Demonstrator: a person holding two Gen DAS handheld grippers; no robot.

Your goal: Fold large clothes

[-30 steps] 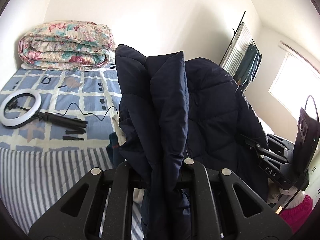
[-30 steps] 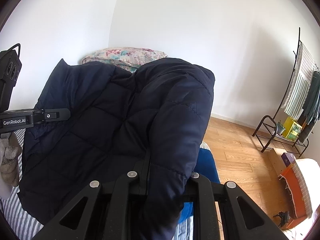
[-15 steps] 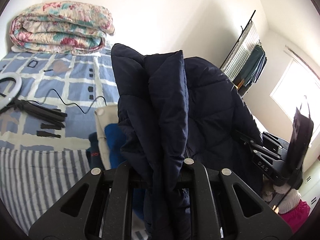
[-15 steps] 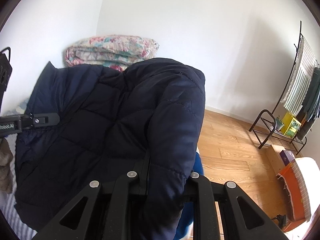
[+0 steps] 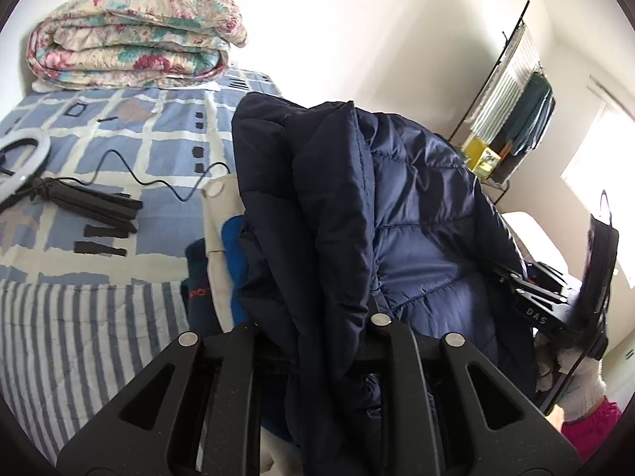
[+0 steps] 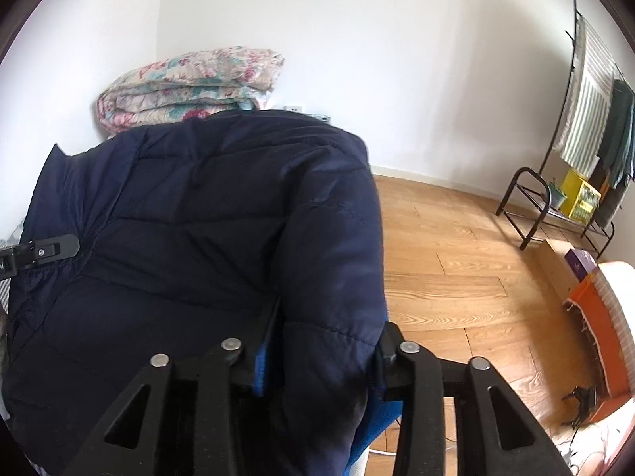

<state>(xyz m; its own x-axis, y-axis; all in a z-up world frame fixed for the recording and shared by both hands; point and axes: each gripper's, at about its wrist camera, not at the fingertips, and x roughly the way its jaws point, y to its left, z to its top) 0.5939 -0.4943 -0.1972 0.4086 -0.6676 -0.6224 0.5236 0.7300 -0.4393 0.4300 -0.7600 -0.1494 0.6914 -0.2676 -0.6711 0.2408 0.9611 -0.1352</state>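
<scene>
Both tongs clamped on quilted navy puffer jacket [image 5: 416,214].
Left gripper [image 5: 317,341] pinches bunched padded edge; right gripper [image 6: 317,357] grips smooth rounded fold, fabric stretched between.

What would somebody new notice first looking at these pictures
A big navy puffer jacket fills the middle of both views, held up with the left gripper and the right gripper each clamped on its padded fabric. Behind it, a folded floral quilt sits at the far end of the bed, and a ring light lies on the checked sheet.
</scene>
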